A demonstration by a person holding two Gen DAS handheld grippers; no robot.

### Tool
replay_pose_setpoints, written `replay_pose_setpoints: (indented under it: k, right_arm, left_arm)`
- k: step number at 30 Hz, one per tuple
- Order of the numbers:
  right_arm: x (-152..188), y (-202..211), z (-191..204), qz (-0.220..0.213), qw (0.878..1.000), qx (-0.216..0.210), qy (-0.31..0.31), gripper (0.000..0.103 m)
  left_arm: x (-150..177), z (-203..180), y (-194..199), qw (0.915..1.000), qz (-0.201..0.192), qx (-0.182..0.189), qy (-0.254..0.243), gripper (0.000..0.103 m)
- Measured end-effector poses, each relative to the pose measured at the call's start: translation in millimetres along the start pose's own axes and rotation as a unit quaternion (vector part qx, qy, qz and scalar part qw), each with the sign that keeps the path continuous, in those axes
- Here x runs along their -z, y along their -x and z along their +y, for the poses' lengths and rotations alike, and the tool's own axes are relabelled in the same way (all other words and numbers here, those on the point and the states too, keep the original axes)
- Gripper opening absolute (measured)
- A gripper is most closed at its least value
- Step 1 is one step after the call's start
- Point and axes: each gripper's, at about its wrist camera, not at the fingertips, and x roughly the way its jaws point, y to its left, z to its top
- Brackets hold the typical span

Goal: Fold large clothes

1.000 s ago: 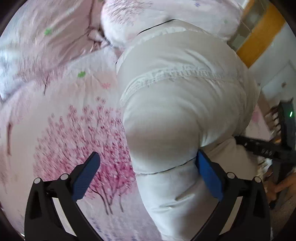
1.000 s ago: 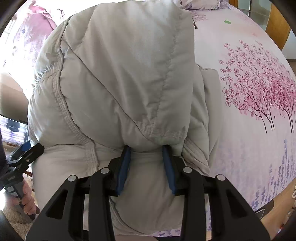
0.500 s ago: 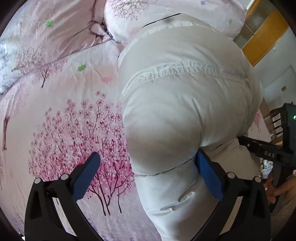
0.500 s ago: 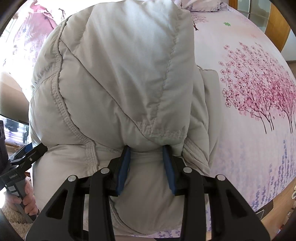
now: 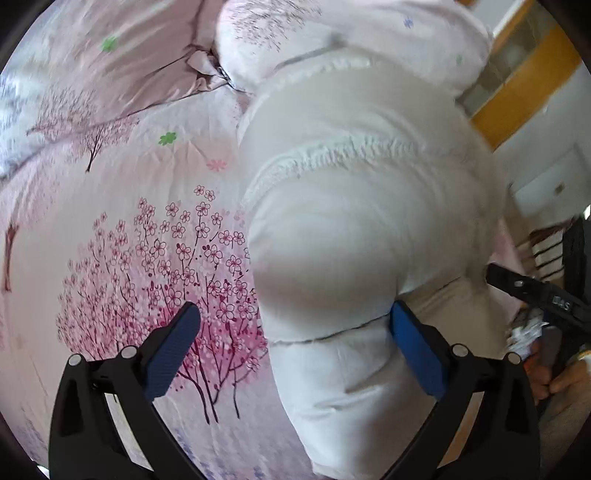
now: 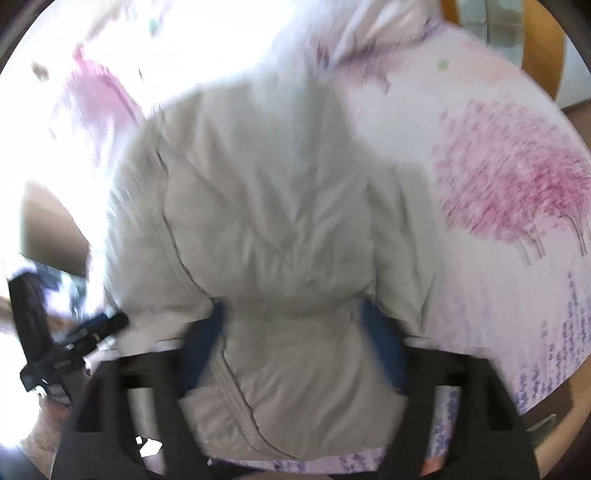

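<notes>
**Folded puffer jacket on the bed, both grippers spread wide**

The pale puffer jacket (image 5: pixel 354 229) lay folded into a thick, rounded bundle on the bed (image 5: pixel 110 221), close to the near edge where the purple-printed border of the sheet met the wooden floor (image 6: pixel 576 373). To the left of the bundle in the left wrist view, a broad stretch of sheet printed with pink blossom trees lay flat and free; a pillow (image 5: pixel 332 33) sat just behind the jacket's far end.

The left gripper (image 5: pixel 295 350) stood with its blue-padded fingers wide apart, one over the blossom print and the other just beside the jacket's near fold, gripping nothing. The right gripper (image 6: pixel 295 332) had just been opening; its fingers sat spread either side of the jacket's near end, the fabric between them, and the blur hid whether the pads touched it.

The jacket was quilted and puffy, with gathered stitching across the back and a zip running down the lower fold. The sheet looked smooth and faintly creased.
</notes>
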Motion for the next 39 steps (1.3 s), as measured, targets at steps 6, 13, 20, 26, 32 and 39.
replay_pose_setpoints:
  k: [6, 13, 20, 26, 32, 39]
  right_arm:
    - [-24, 26, -45, -0.016, 0.999, -0.019, -0.049, 0.102]
    - [-43, -21, -76, 0.102, 0.985, -0.106, -0.085, 0.102]
    - [-55, -54, -83, 0.163, 0.969, -0.173, -0.068, 0.102]
    - [-53, -61, -83, 0.210, 0.958, -0.191, -0.031, 0.102]
    - [-40, -78, -81, 0.233, 0.946, -0.224, -0.029, 0.102]
    - [-45, -81, -69, 0.229, 0.951, -0.206, 0.010, 0.102]
  left_arm:
    - [-13, 32, 4, 0.9953, 0.011, 0.064, 0.072, 0.101]
    - [-21, 49, -20, 0.9827, 0.055, 0.145, 0.101, 0.101]
    - [-31, 52, -38, 0.9729, 0.070, 0.201, 0.090, 0.101]
    - [-44, 48, -54, 0.9618, 0.083, 0.247, 0.085, 0.101]
    - [-64, 23, -75, 0.9603, 0.100, 0.254, 0.059, 0.101]
    - [-64, 29, -87, 0.9507, 0.119, 0.277, 0.073, 0.101]
